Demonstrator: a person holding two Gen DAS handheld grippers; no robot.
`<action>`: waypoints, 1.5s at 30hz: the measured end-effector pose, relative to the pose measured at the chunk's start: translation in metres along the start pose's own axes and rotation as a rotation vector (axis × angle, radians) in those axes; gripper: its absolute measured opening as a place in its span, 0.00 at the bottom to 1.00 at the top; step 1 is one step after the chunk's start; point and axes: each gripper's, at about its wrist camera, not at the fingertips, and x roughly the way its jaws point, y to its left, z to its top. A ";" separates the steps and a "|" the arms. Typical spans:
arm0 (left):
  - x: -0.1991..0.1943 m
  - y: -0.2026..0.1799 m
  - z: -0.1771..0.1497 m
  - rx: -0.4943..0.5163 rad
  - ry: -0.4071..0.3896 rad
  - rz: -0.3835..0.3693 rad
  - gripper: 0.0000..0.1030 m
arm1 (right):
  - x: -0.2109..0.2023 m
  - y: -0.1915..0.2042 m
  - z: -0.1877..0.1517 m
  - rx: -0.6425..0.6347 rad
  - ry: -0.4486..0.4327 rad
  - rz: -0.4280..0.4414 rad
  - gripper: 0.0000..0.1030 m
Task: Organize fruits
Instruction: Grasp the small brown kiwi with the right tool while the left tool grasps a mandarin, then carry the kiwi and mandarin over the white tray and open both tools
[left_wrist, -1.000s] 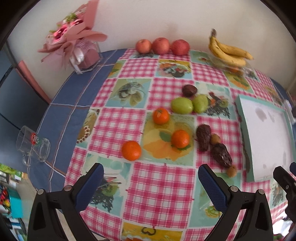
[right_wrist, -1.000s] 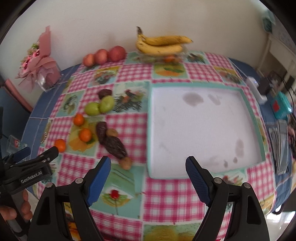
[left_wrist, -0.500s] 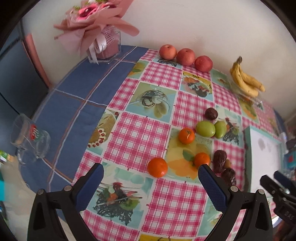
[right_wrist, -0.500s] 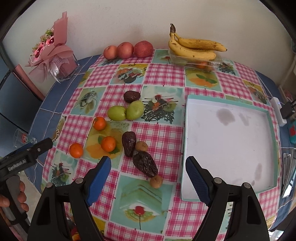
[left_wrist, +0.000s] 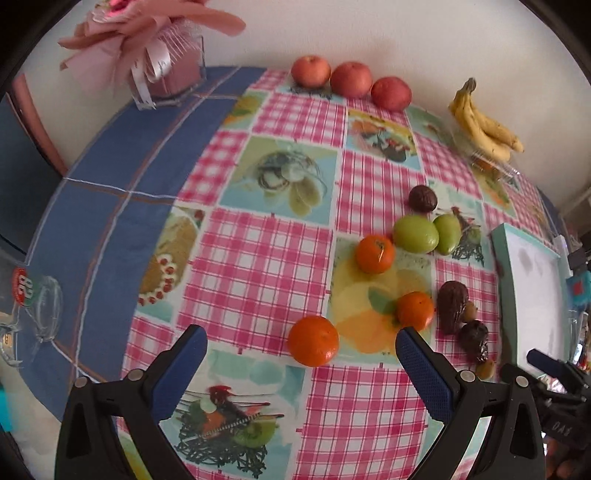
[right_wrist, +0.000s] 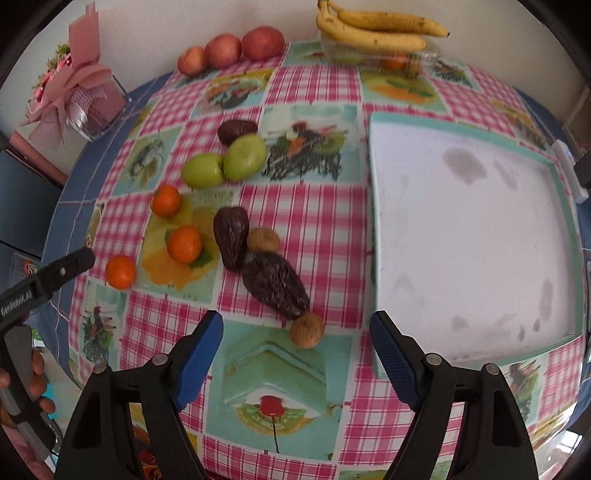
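The tablecloth (right_wrist: 295, 206) looks like smooth, slightly glossy oilcloth. A matt white inside with a pale green rim is shown by the tray (right_wrist: 373, 221). The avocados (right_wrist: 275, 284) have dull, wrinkled skin (very dark), while the tangerines (left_wrist: 313, 340) are finely pitted and a little shiny. At 12 o'clock, the bananas (right_wrist: 373, 31) rest on a clear plastic box (right_wrist: 424, 55).

3 oranges (left_wrist: 313, 340) loose | 2 green fruits (right_wrist: 244, 156) touching | 3 apples (left_wrist: 350, 79) by wall | tray (right_wrist: 373, 192) empty

"GenRobot.AI" on left hand-held gripper (right_wrist: 48, 277).
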 end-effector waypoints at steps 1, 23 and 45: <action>0.006 0.001 0.001 -0.007 0.015 0.001 1.00 | 0.003 0.001 -0.001 -0.003 0.006 -0.003 0.78; 0.055 -0.001 0.001 -0.116 0.170 -0.018 0.40 | 0.039 -0.002 -0.006 0.012 0.083 0.000 0.23; -0.030 -0.084 0.023 -0.086 0.039 -0.105 0.39 | -0.027 -0.071 0.007 0.226 -0.126 -0.020 0.23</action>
